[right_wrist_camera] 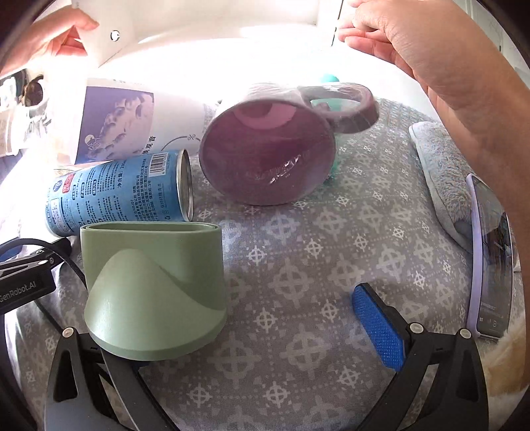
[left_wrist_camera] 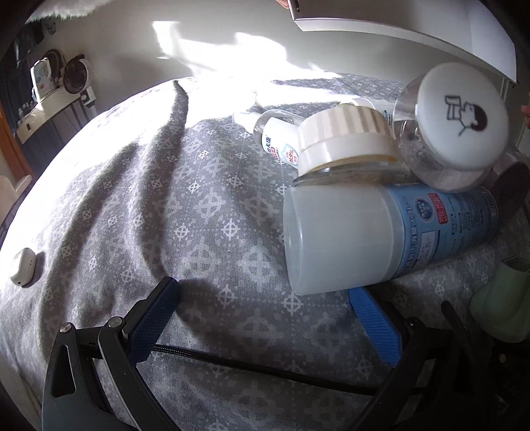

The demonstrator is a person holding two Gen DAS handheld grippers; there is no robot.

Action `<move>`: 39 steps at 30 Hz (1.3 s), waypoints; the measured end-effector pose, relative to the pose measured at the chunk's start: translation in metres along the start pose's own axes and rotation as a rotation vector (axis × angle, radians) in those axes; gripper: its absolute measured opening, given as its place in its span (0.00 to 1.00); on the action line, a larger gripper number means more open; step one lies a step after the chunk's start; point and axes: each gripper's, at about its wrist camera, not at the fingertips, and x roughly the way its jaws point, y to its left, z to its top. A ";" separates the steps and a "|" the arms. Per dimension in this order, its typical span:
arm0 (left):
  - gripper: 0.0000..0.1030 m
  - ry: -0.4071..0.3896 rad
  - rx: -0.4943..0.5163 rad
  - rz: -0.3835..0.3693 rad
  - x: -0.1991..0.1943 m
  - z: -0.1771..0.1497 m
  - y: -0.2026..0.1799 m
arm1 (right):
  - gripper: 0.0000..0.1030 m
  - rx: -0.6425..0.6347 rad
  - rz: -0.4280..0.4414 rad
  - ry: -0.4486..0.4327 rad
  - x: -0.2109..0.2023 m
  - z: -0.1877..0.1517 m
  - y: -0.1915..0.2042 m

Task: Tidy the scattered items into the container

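Surface: a bed under a grey patterned bedspread (left_wrist_camera: pixel 139 205), soft and uneven, so anything round lying on it can roll.
Left gripper (left_wrist_camera: pixel 265 318): spread wide and holding nothing, low over the bedspread, just short of the capped end of the blue spray can (left_wrist_camera: pixel 391 232).
Right gripper (right_wrist_camera: pixel 251 331): spread wide and holding nothing; the green cup (right_wrist_camera: pixel 155 291) stands mouth-down right at its left finger, seemingly outside the gap.
Items: the spray can lies on its side; a white-lidded glass jar (left_wrist_camera: pixel 347 149) and a clear tub with a cartoon lid (left_wrist_camera: pixel 460 132) lean on it; a small sanitiser bottle (left_wrist_camera: pixel 275 136) lies behind; a purple mug (right_wrist_camera: pixel 268 149) lies tipped nearby.
Container: a white bin (left_wrist_camera: pixel 414 30) is held at the far edge by a person's hands (right_wrist_camera: pixel 391 30), above the pile.
Risk, pile: pulling the can probably drops the jar and tub, which may roll away.
Risk, grip: closing on the smooth frosted cap could slip or pop it off.
Risk, crowding: the right gripper may knock the green cup, and a phone (right_wrist_camera: pixel 490 258) lies close beside it.
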 end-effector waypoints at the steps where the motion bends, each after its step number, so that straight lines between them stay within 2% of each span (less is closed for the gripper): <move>1: 1.00 0.000 0.000 0.000 0.000 -0.001 -0.001 | 1.00 0.000 0.001 0.000 0.000 0.000 0.000; 39: 1.00 -0.001 0.001 0.001 -0.001 -0.004 -0.003 | 1.00 0.000 0.000 -0.002 -0.004 -0.005 0.003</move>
